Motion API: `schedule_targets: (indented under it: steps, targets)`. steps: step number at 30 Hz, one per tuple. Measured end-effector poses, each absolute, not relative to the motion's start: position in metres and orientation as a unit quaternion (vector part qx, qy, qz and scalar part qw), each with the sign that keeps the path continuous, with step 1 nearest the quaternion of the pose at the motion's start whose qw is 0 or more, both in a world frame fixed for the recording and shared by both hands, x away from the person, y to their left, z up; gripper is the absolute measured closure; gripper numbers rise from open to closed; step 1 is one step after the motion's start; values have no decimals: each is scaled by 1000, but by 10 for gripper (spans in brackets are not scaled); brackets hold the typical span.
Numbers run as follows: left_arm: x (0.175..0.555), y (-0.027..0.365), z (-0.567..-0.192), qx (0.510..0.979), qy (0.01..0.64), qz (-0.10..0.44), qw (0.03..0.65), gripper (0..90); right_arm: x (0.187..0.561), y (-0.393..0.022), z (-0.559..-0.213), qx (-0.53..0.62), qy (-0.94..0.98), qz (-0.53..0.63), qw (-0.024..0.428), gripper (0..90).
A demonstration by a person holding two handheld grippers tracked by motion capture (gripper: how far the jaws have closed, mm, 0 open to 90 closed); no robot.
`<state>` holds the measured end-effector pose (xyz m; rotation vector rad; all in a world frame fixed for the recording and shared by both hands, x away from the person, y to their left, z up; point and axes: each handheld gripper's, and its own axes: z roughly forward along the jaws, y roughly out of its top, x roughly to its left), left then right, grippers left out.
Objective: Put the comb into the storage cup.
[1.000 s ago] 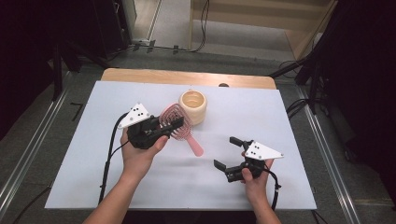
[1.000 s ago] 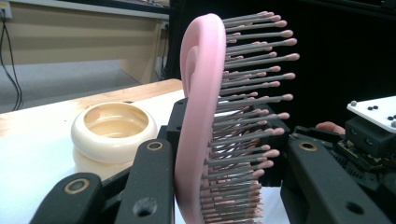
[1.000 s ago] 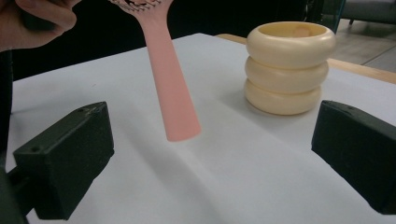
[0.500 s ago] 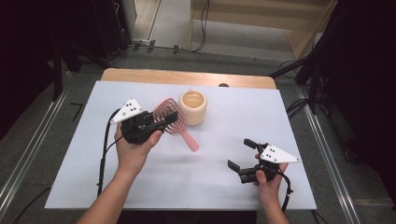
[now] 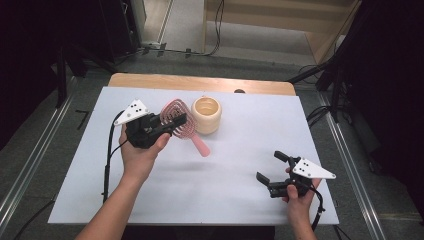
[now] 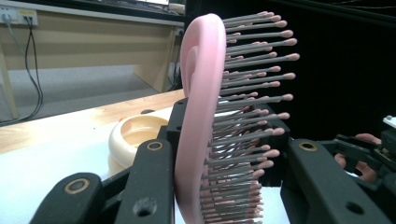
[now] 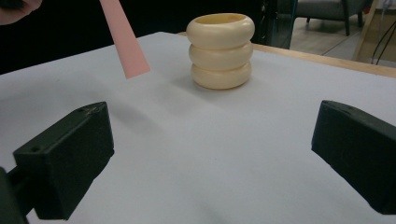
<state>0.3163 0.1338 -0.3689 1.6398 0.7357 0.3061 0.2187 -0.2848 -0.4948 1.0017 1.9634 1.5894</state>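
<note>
White table point(image 5: 225, 200) below: the left gripper point(image 5: 172, 122) squeezes the pink brush point(image 6: 201, 121) tight between its jaws. Beyond its tips waits the cream cup point(image 5: 206, 114). Right gripper point(image 5: 267, 172) is wide open, holding nothing. Next, I think, tip the handle into the cup.

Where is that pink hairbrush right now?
In the high view the pink hairbrush sits left of centre, clamped by its head in the left claw just beside the cream ribbed cup, its handle slanting down toward the white table.
</note>
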Motion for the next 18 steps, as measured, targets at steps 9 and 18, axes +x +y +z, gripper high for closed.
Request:
schedule_targets:
  steps: [9,18]
  targets:
    - [322,134,-364,711,318,135,612,652,212,-302,-497,372,700,571,215,0]
    - [330,135,-364,707,327,130,613,652,205,-316,-501,385,696,567,216,0]
